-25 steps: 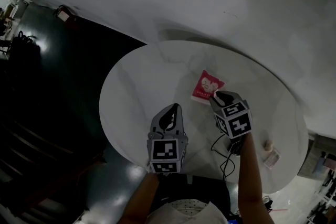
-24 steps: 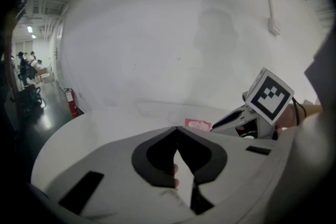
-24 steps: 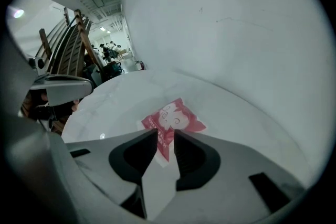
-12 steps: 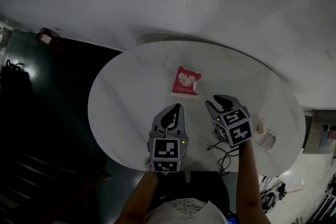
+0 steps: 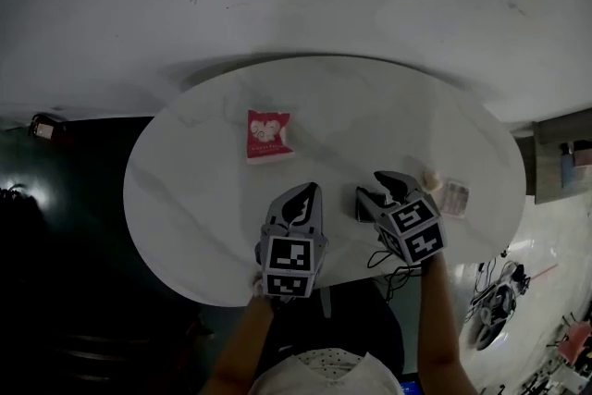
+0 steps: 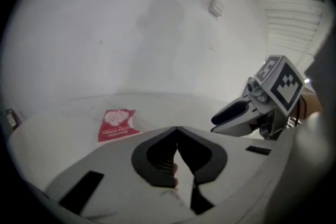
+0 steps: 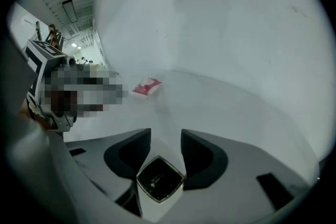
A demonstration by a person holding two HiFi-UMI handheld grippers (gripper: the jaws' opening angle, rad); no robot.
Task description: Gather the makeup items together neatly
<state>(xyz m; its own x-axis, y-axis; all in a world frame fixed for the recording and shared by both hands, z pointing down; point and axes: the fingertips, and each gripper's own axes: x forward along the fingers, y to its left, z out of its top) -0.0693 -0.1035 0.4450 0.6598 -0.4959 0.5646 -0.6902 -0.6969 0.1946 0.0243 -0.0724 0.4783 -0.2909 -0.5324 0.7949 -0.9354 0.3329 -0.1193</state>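
A red packet (image 5: 268,134) with a white heart print lies flat on the round white table (image 5: 203,171), left of its middle; it also shows as the red packet (image 6: 117,124) and the red packet (image 7: 147,87). My left gripper (image 5: 298,202) hovers over the near edge, its tips touching in the left gripper (image 6: 177,129); a pinkish sliver shows behind them, too small to name. My right gripper (image 5: 384,190) hangs beside it to the right. The right gripper (image 7: 166,134) has its jaws opening, and a small white box with a dark square top (image 7: 159,181) sits low between them, the pads apart from it.
At the table's right side lie a small pinkish packet (image 5: 454,196) and a round beige item (image 5: 428,175). A black cable (image 5: 393,259) hangs off the near edge. Dark floor lies left of the table, a pale wall behind it.
The right gripper has drawn back from the red packet toward the near right edge, and its jaws have spread. The head view has swung, so the packet sits further left.
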